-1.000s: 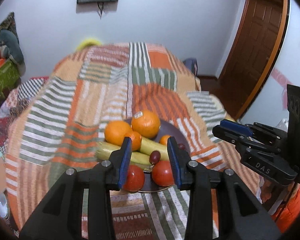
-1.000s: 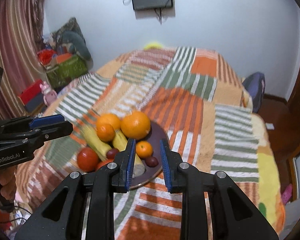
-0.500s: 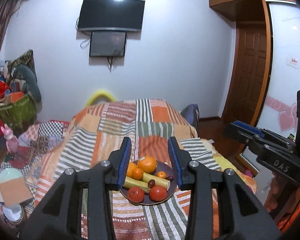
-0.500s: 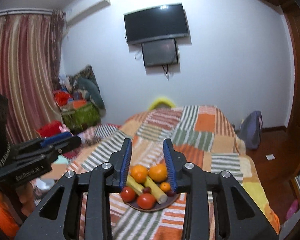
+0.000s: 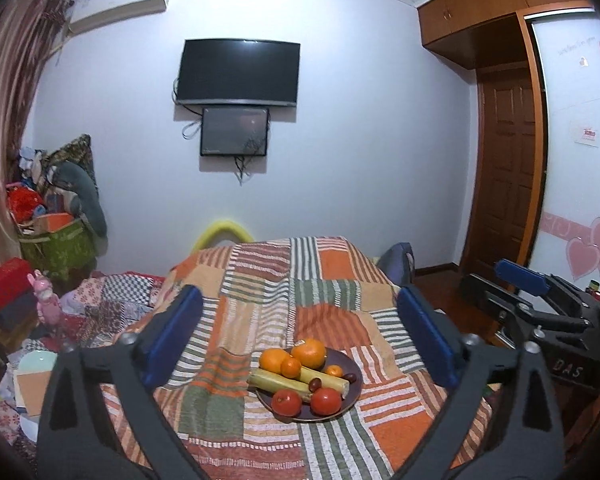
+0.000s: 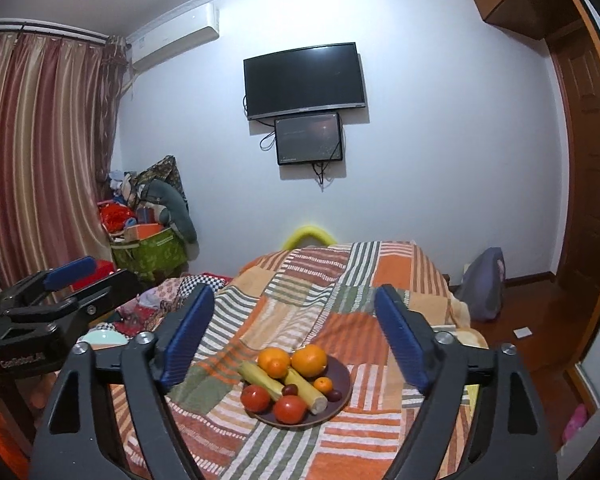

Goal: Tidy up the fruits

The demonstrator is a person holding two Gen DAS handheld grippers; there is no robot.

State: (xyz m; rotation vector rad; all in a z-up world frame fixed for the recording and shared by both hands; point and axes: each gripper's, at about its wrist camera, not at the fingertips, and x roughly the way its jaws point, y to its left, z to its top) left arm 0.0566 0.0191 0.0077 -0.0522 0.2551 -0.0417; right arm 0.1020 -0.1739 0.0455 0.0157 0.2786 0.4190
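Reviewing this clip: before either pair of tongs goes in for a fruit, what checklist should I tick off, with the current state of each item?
1. Left tongs open wide, holding nothing: ok.
2. Right tongs open wide, holding nothing: ok.
3. Plate in full view, resting on the patchwork blanket: ok.
4. Fruit unobstructed: oranges, tomatoes and sugarcane pieces are all visible: ok.
5. Tongs within reach of the plate: both are held back from it: not ok.
6. Destination for sorted fruit: no second container is seen: cannot tell.
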